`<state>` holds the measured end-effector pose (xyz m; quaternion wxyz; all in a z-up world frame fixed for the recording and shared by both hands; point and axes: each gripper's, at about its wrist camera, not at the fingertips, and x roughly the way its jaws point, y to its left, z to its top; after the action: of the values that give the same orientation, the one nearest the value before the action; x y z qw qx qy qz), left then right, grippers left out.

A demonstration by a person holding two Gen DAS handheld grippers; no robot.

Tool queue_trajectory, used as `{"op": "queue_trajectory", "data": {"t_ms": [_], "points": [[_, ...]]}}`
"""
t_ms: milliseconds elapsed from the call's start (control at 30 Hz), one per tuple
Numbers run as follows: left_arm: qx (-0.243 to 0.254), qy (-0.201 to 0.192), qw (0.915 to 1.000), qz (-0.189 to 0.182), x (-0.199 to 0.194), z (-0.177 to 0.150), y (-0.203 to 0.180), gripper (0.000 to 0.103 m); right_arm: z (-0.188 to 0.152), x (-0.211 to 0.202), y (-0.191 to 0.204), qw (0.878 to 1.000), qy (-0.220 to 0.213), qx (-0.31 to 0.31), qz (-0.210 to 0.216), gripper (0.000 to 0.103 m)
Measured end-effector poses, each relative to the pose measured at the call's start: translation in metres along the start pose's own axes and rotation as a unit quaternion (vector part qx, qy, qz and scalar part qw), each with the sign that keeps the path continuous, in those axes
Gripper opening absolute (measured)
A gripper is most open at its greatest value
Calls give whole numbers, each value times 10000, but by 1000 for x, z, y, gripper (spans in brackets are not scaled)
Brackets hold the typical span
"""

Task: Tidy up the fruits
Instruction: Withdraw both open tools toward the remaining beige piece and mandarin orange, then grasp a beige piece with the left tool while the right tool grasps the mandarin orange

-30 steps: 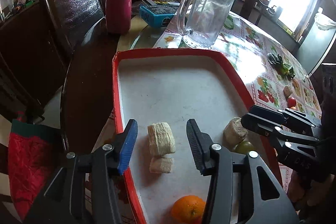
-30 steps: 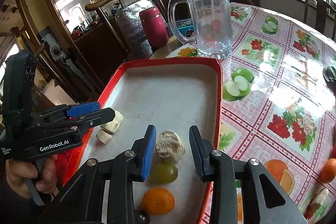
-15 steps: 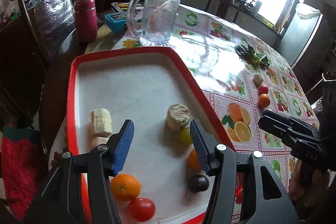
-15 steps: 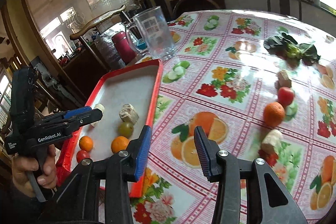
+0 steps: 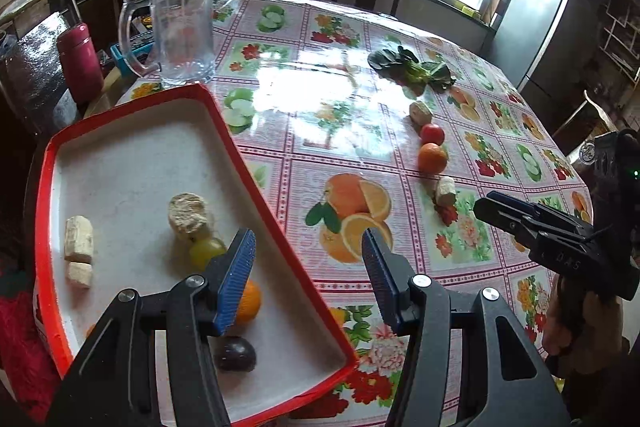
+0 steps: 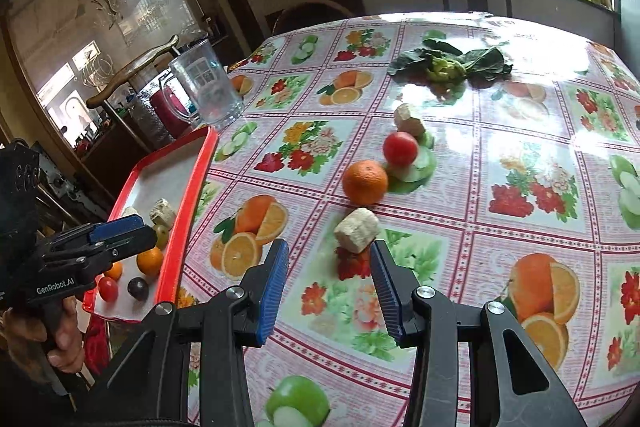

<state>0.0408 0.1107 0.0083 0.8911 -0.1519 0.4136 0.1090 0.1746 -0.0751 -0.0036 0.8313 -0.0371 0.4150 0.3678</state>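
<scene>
Four loose pieces sit mid-frame; your right claw (image 6: 327, 285) gapes empty below the pale chunk (image 6: 357, 229), left claw (image 5: 306, 277) apart over the tray (image 5: 256, 183) rim; close off-centre and the chunk may roll toward the orange (image 6: 365, 182)

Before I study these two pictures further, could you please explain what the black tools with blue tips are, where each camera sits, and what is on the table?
No robot is here. A person holds a hand tool with two fingers in each hand, and each tool carries a wide-angle camera looking along its fingers. One picture comes from the left gripper, the other from the right gripper. Both are open and hold nothing.

On the flowered tablecloth sits a red tray with fruit already in it: pale chunks, a green grape, oranges, a tomato and a dark plum. Outside the tray lie a pale chunk just ahead of the right gripper, an orange, a tomato, another chunk and leafy greens. A glass mug stands behind the tray.
</scene>
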Motion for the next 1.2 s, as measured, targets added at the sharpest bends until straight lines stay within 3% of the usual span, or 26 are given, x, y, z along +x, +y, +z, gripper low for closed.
{"op": "queue_trajectory", "data": {"t_ms": [367, 767, 833, 900, 1067, 1200], "points": [[492, 292, 9976, -399, 42, 6, -75, 54, 15, 6, -50, 9996, -46, 61, -255, 42], [830, 570, 9939, -447, 106, 24, -124, 53, 25, 20, -80, 9996, -16, 197, -201, 41], [833, 485, 9943, -458, 112, 27, -123, 42, 28, 22, -78, 9997, -15, 170, -163, 41], [792, 531, 9930, -694, 114, 29, -120, 23, 32, 26, -73, 9999, -2, 107, -100, 41], [652, 470, 9943, -696, 103, 29, -100, 21, 38, 45, -48, 9997, 104, -168, 126, 41], [439, 363, 9961, -679, 88, 29, -80, 21, 41, 67, -26, 9989, 215, -404, 60, 40]]}}
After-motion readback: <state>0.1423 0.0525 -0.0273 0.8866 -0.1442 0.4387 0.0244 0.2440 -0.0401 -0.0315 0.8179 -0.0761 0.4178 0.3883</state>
